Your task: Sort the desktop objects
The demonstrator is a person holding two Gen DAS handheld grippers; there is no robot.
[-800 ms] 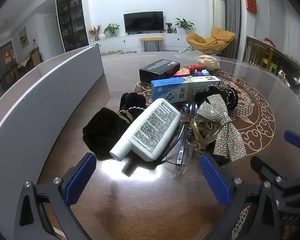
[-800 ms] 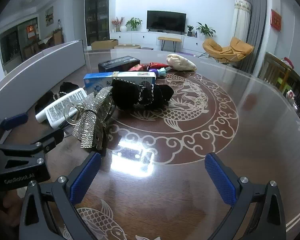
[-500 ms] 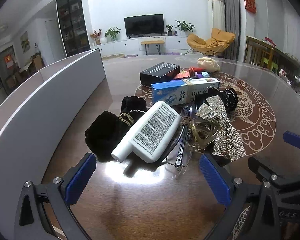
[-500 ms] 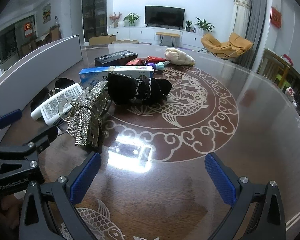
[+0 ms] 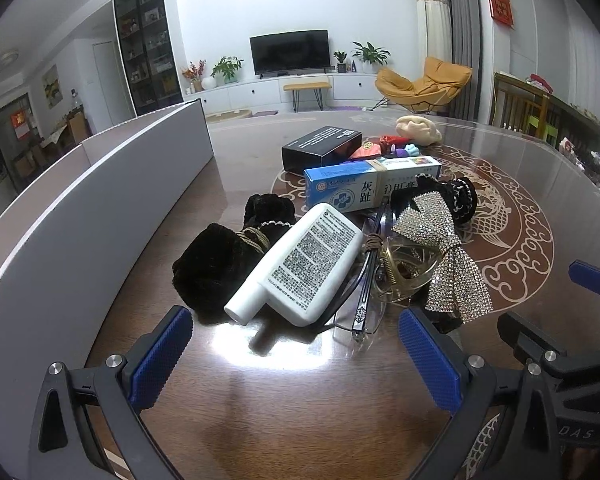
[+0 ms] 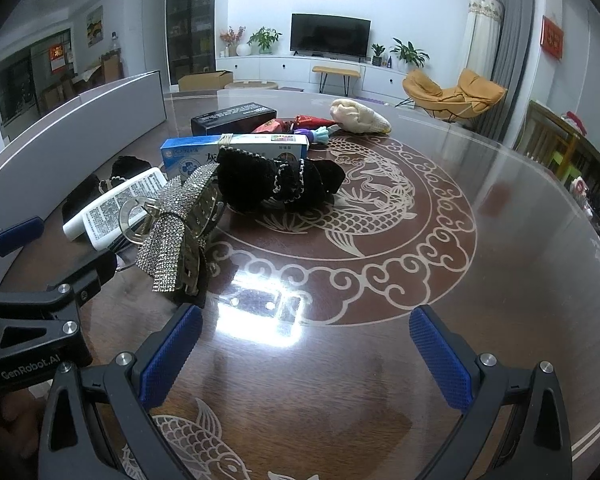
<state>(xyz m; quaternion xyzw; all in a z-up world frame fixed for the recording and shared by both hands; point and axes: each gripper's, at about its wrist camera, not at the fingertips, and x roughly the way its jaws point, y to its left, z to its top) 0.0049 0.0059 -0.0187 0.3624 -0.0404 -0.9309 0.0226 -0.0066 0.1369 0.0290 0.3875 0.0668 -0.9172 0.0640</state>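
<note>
A pile of objects lies on the brown glass-topped table [image 5: 300,400]. A white bottle [image 5: 300,268] lies nearest my left gripper [image 5: 296,360], which is open and empty just short of it. Beside the bottle are black furry scrunchies [image 5: 216,264], glasses [image 5: 364,300], a clear claw clip [image 5: 404,272] and a rhinestone bow [image 5: 448,256]. Behind lie a blue-and-white box [image 5: 364,188] and a black box [image 5: 320,148]. My right gripper [image 6: 304,364] is open and empty, right of the rhinestone bow [image 6: 176,232] and black bow [image 6: 276,184].
A grey curved panel [image 5: 80,196] runs along the table's left side. Small coloured items [image 6: 300,126] and a cream shell-like object [image 6: 360,116] lie at the far end of the pile. The table edge curves at the right [image 6: 596,436].
Both grippers have eased back slightly from the pile and the view has tilted up a little. Both stay open; no object has moved.
</note>
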